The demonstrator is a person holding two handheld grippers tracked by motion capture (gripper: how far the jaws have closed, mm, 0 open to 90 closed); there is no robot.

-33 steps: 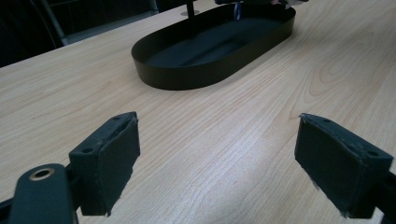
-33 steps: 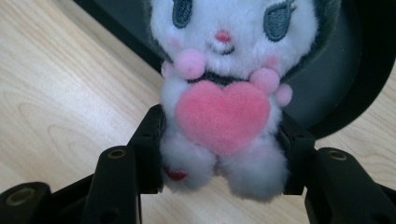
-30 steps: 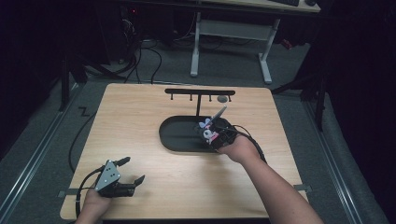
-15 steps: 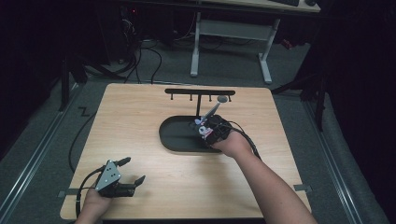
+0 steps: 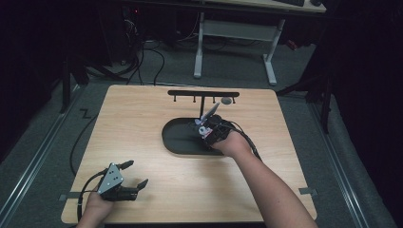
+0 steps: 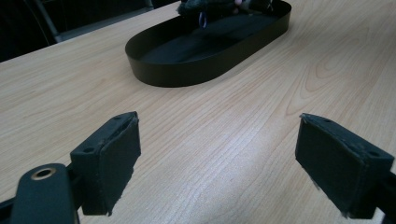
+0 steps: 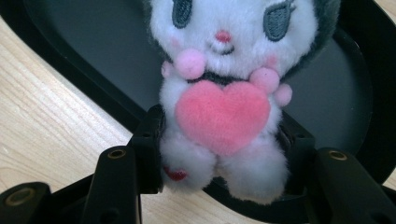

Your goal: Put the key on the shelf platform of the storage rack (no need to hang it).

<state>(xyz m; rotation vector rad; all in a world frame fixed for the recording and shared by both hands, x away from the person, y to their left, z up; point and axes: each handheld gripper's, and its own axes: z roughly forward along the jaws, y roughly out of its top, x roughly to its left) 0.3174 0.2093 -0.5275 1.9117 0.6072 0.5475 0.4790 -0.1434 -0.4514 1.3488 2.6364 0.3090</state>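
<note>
No readable text, labels, brands or numbers on anything

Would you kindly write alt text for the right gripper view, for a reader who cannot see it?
A small white plush toy holding a pink heart is clamped at its lower body between the right gripper's two black jaws. Behind it lies an oval black tray on a light wooden table.

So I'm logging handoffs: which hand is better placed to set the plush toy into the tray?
Right: its tongs grip the plush toy over the black tray; left tongs sit open, far off.
</note>
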